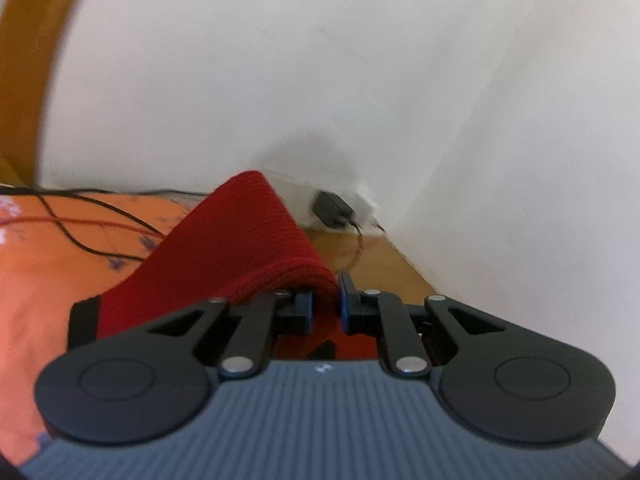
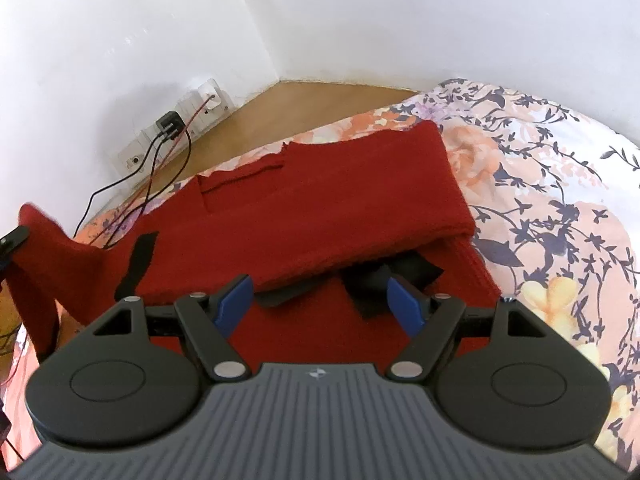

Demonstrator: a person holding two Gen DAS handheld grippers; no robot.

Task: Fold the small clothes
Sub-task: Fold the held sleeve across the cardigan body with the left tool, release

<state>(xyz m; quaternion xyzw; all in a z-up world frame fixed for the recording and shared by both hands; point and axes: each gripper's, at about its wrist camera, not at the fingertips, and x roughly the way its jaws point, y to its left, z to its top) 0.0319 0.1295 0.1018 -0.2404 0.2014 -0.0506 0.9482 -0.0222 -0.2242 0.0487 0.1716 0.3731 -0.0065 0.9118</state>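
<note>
A red knitted garment (image 2: 328,216) with black trim lies partly folded on a floral bedsheet (image 2: 560,200). In the left wrist view my left gripper (image 1: 325,304) is shut on a red edge of the garment (image 1: 240,248), lifted off the bed so the cloth drapes away to the left. That raised corner and the tip of the left gripper (image 2: 12,240) appear at the far left of the right wrist view. My right gripper (image 2: 320,304) hovers open just above the garment's near part, blue pads (image 2: 404,304) wide apart, nothing between them. A black strip (image 2: 138,268) lies on the red cloth.
White walls meet in a corner behind the bed. A wooden ledge (image 2: 320,100) runs along them. A wall socket strip with a black charger (image 2: 170,124) sends black and red cables (image 2: 152,168) down onto the bed's left side. Floral sheet spreads to the right.
</note>
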